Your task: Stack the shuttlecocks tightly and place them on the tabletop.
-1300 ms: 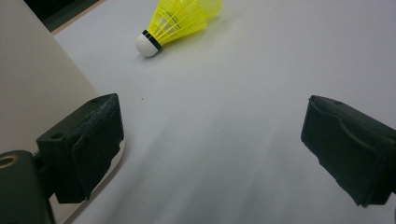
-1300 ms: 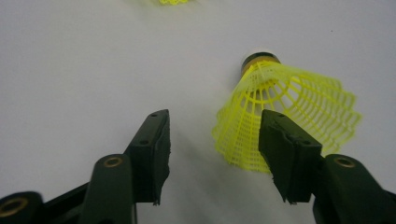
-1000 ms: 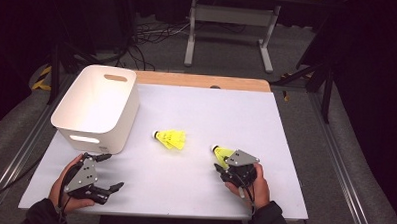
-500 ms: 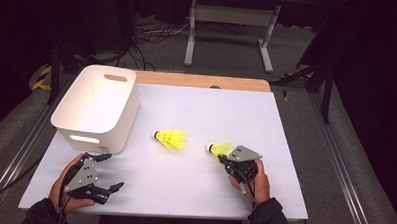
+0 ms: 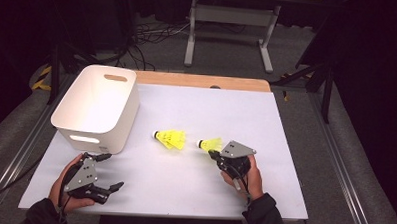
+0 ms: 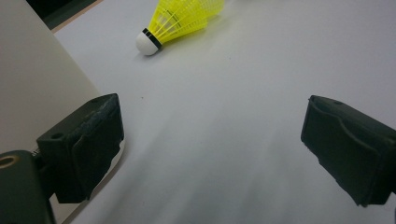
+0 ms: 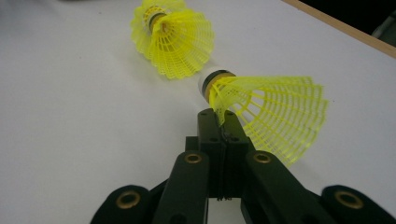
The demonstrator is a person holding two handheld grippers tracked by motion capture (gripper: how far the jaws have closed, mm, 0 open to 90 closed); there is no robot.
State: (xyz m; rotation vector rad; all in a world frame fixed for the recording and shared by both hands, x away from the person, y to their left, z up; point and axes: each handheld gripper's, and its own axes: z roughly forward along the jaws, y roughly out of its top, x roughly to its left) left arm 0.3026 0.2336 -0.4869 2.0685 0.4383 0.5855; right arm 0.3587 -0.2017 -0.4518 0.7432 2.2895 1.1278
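Two yellow shuttlecocks lie on the white table. My right gripper (image 5: 216, 153) (image 7: 223, 122) is shut on the mesh skirt of the nearer shuttlecock (image 5: 211, 143) (image 7: 271, 112), close behind its white cork. I cannot tell whether it is off the table. The second shuttlecock (image 5: 170, 138) (image 7: 173, 37) (image 6: 182, 18) lies free just to the left, cork pointing left. My left gripper (image 5: 110, 172) (image 6: 210, 140) rests at the front left with its jaws wide open and nothing between them.
A white bin (image 5: 121, 119) (image 6: 32, 84) with handle slots stands at the left, just beyond my left gripper. The white table sheet (image 5: 217, 102) ends at a wooden strip (image 5: 202, 81) at the far edge. Dark floor, cables and a stand lie behind.
My right gripper has shut on the near shuttlecock's skirt and shifted it slightly left and away. The left gripper and the other shuttlecock stayed put.
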